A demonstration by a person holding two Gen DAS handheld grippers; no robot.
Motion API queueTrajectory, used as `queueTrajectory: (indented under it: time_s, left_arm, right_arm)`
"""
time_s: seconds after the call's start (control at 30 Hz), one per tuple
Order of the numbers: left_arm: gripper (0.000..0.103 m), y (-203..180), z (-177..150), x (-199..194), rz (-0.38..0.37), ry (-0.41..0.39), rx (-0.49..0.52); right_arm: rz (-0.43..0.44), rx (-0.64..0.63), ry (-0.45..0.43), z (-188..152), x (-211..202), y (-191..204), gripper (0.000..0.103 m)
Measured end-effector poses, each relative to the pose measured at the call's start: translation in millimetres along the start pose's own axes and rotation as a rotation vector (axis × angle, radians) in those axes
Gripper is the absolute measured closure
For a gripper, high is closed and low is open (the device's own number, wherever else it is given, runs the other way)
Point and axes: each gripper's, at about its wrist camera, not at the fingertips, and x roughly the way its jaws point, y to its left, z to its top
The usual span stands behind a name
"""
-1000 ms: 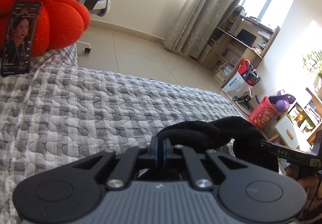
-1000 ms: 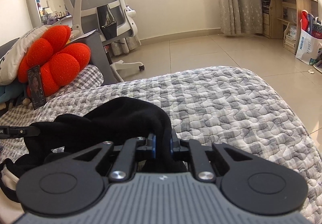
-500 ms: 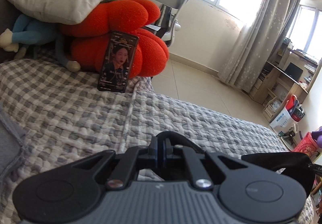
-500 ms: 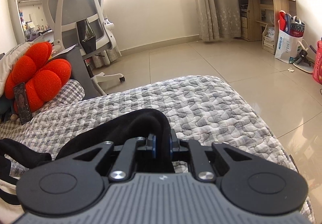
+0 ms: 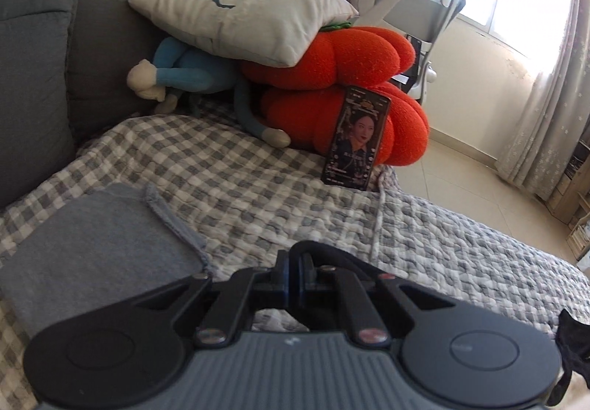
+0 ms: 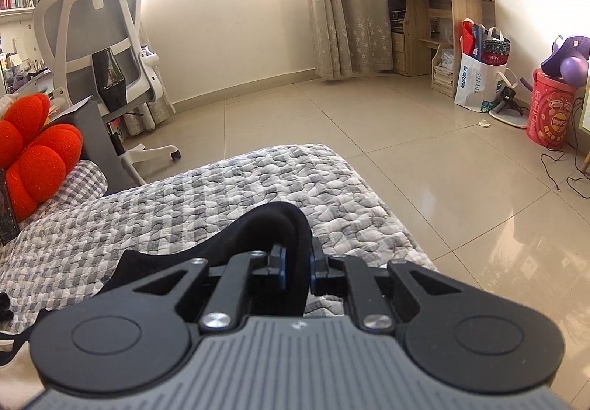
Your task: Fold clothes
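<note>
Both grippers, left gripper [image 5: 293,275] and right gripper [image 6: 296,268], had their fingers closed on the black garment [image 6: 254,229], holding it stretched above the quilted bed [image 6: 184,196], probably to lay it flat for folding.

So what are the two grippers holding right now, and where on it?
Both pinch the black garment: the right gripper on a thick bunched fold, the left gripper on a thin edge looping over its fingers.

Black garment [image 6: 273,229] stretched wider apart.

Black garment [image 6: 273,225], grey-white quilt [image 6: 184,203], red cushion [image 5: 332,78], prob. grey towel [image 5: 92,236].
</note>
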Motion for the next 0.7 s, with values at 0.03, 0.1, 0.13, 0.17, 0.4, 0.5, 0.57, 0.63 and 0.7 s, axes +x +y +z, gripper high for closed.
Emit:
queueTrajectory:
  time_s: [0.03,0.1,0.13,0.17,0.4,0.5,0.57,0.63,0.7]
  left_arm:
    - [0.099,5,0,-1,0.016,0.003,-0.005]
    - [0.099,14,-1,0,0.043,0.02,-0.019]
    - [0.099,19,-3,1,0.062,0.033,-0.024]
    - [0.098,22,-6,2,0.082,0.047,-0.024]
    - [0.098,40,-33,14,0.149,0.172,-0.047]
    - [0.098,46,-45,18,0.153,0.205,-0.057]
    - [0.098,49,-52,20,0.149,0.215,-0.062]
    - [0.096,47,-54,17,0.141,0.205,-0.049]
    - [0.089,43,-53,13,0.132,0.203,-0.028]
  right_arm:
    - [-0.004,0.002,0.008,-1,1,-1,0.091]
    - [-0.013,0.008,0.026,-4,5,-4,0.091]
    - [-0.017,0.011,0.035,-6,6,-5,0.091]
    - [-0.021,0.015,0.045,-8,8,-7,0.091]
    - [-0.039,0.028,0.127,-25,20,-17,0.091]
    - [-0.041,0.023,0.161,-32,24,-19,0.091]
    - [-0.043,0.006,0.158,-34,23,-18,0.091]
    - [-0.04,-0.012,0.162,-32,19,-14,0.09]
    - [-0.026,-0.032,0.164,-29,13,-10,0.082]
